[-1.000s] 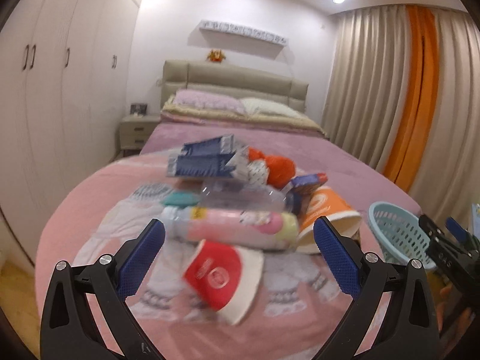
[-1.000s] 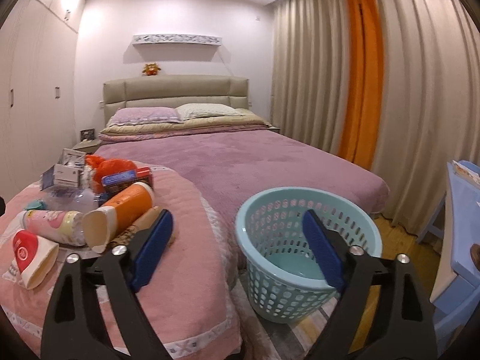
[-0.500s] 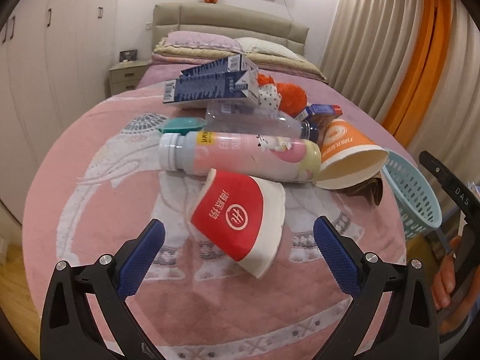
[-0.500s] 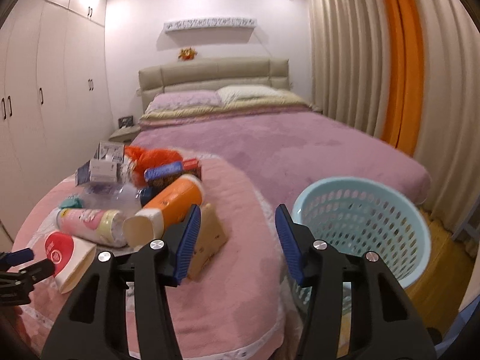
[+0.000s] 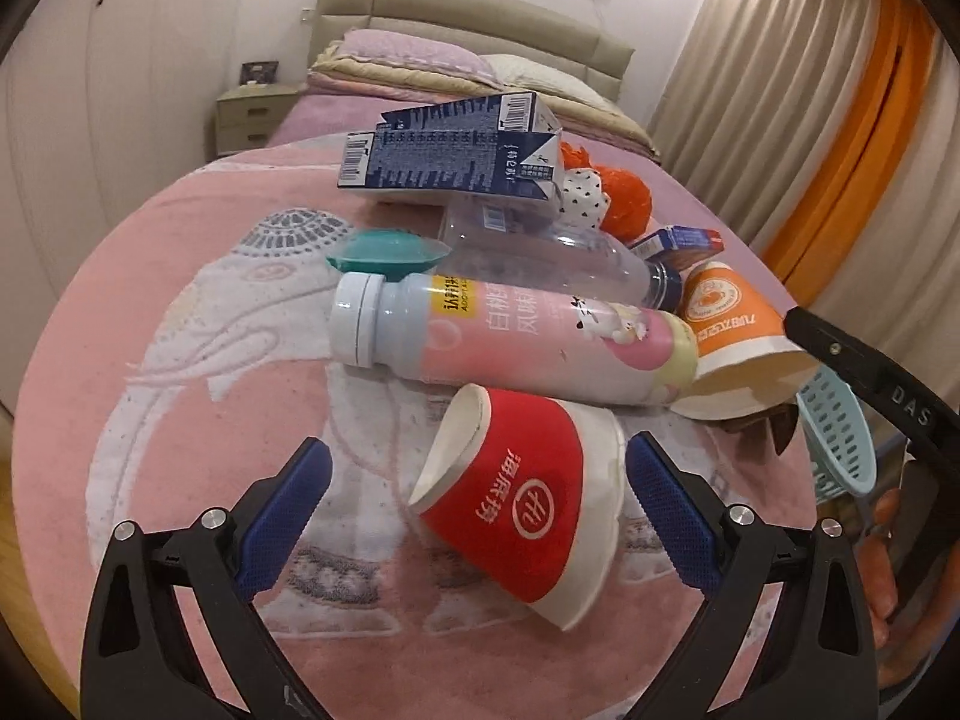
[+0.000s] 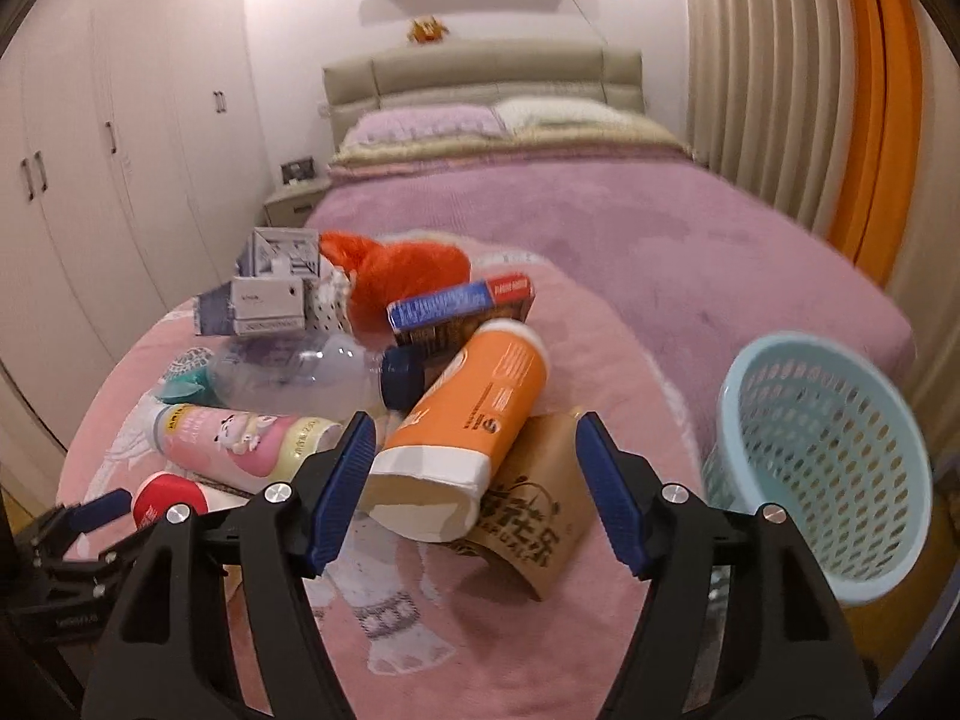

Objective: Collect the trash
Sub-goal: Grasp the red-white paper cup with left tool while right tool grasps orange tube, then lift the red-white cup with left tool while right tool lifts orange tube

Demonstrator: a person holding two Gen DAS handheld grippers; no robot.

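Note:
A pile of trash lies on a round pink table (image 5: 150,420). My left gripper (image 5: 474,498) is open, its pads on either side of a red paper cup (image 5: 528,504) lying on its side. Behind it lie a pink bottle (image 5: 510,336), a clear bottle (image 5: 540,258), a blue carton (image 5: 450,150) and an orange cup (image 5: 726,324). My right gripper (image 6: 477,492) is open around the orange cup's (image 6: 468,426) open end, above a brown cup sleeve (image 6: 534,516). The light blue basket (image 6: 822,468) stands to its right.
A bed with a purple cover (image 6: 600,228) lies behind the table. White wardrobes (image 6: 90,180) line the left wall. Curtains (image 6: 810,90) hang on the right. An orange bag (image 6: 408,270) and a blue-red box (image 6: 462,300) lie at the pile's back.
Both grippers have moved in toward the pile. The left now brackets the red cup. The right swung left from the basket to the orange cup and its jaws narrowed.

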